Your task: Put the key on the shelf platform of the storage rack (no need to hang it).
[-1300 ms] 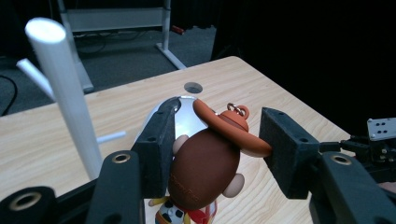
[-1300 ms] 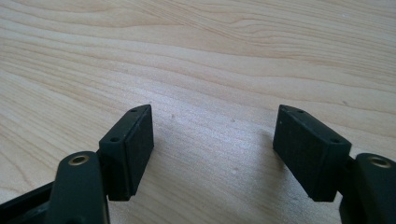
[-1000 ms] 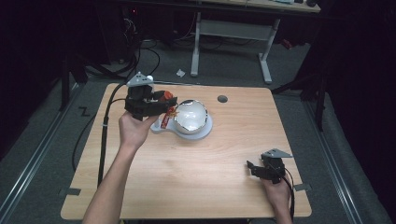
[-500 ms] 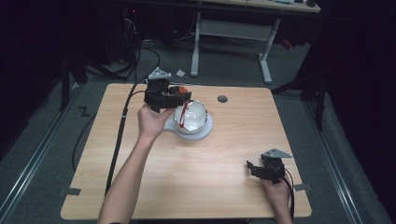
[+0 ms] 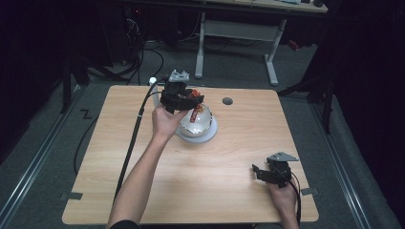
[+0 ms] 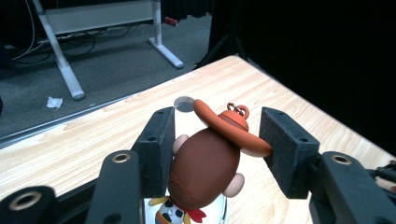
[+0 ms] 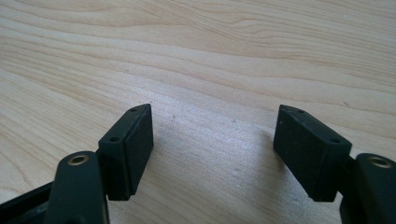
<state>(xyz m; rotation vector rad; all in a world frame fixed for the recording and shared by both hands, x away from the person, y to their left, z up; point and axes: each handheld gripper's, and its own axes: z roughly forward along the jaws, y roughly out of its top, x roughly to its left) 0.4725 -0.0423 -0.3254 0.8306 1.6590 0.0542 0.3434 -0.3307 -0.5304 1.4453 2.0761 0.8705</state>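
I have the left claw (image 6: pixel 215 140) clamped on a small cowboy toy (image 6: pixel 205 163), one pad against the brown head, the other against the orange hat brim. In the high view that claw (image 5: pixel 193 107) hangs over the white bowl (image 5: pixel 203 130), which sits toward the far edge of the surface, a little left of the middle. The toy dangles tilted, hat pointing away from me.

I judge the step in hand to be setting the toy into the bowl. To do it well I would come down straight over the bowl's centre, keep the grip firm until the toy's feet are below the rim, then part the pads slowly; the hold on the hat brim looks thin, so a quick swing could let the toy twist out. I would also mind the rim, since a knock might slide the bowl toward the far edge.

The right claw (image 7: pixel 215 154) stands wide with nothing between the pads, resting low near the near right corner (image 5: pixel 267 172).

The surface (image 5: pixel 229 191) is pale wood with a round hole (image 5: pixel 227 101) near its far edge. Beyond it lie a dark floor with cables (image 5: pixel 138 52) and a white desk frame (image 5: pixel 239 31).
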